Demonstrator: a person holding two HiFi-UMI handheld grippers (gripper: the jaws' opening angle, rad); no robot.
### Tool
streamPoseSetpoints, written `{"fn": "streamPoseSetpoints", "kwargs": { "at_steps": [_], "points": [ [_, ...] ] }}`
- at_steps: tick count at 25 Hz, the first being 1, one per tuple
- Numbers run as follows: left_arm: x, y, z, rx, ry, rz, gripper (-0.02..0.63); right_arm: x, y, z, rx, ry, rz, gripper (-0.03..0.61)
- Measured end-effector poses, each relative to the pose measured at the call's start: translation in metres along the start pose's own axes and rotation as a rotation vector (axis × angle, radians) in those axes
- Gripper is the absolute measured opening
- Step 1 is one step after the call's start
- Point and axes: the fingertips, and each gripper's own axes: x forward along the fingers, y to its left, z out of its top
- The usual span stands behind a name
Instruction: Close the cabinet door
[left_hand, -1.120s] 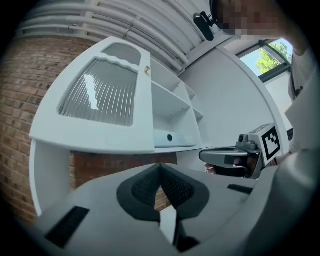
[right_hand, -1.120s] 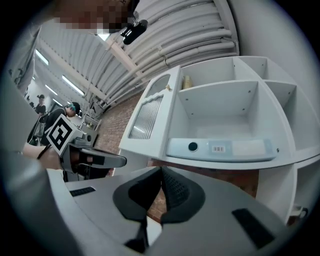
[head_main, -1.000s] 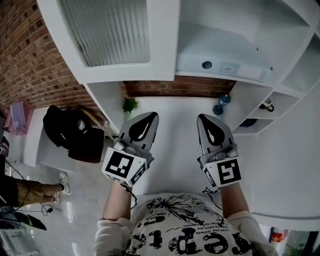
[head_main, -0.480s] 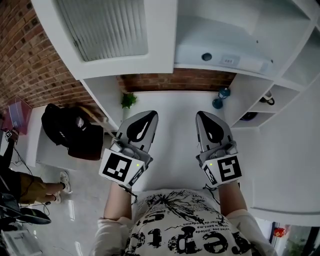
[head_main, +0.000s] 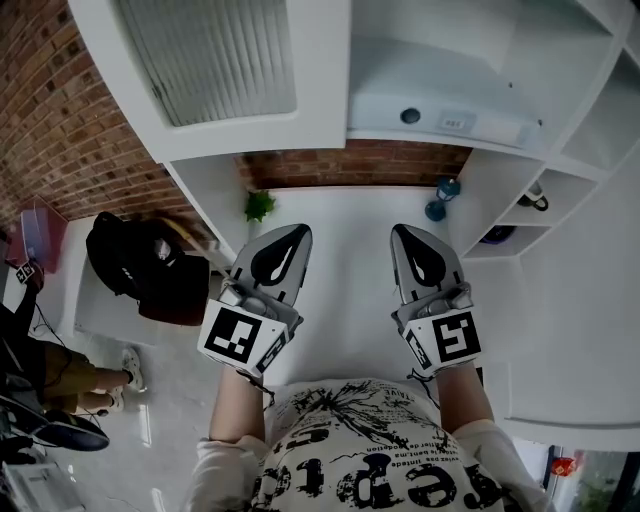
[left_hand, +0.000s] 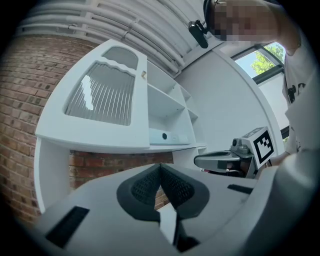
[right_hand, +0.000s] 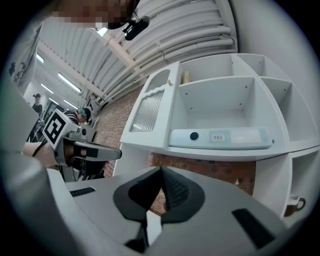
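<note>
The white cabinet (head_main: 470, 40) rises in front of me above a white counter (head_main: 345, 215). Its door (head_main: 215, 60), with a ribbed glass panel, stands at the left, and an open compartment lies just to its right. The door also shows in the left gripper view (left_hand: 107, 95), with a small knob (left_hand: 144, 75) at its right edge. My left gripper (head_main: 297, 232) and right gripper (head_main: 403, 232) are side by side over the counter, well below the door, touching nothing. Both are shut and empty, with their pads meeting (left_hand: 160, 167) (right_hand: 161, 172).
A pale blue flat box (head_main: 440, 115) lies in the open compartment. On the counter stand a small green plant (head_main: 260, 206) and blue dumbbells (head_main: 441, 200). Side shelves at the right hold a cup (head_main: 535, 208). A black bag (head_main: 140, 265) sits on a low bench at the left, beside a brick wall (head_main: 60, 120).
Both grippers stay where they were, shut. The head view has shifted slightly, and a person's legs at the far left have moved.
</note>
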Motion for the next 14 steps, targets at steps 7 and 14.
{"fn": "streamPoseSetpoints", "kwargs": {
  "at_steps": [7,14],
  "points": [
    [0.0031,-0.0049,0.0006,0.014,0.006,-0.006,0.014,0.0024,-0.0048,0.0016,0.015,-0.013,-0.009,0.012],
    [0.0058,-0.0045,0.0000,0.018,0.013,0.005,0.014,0.0029,-0.0068,0.0004,0.011,-0.013,0.001,0.013]
  ]
}}
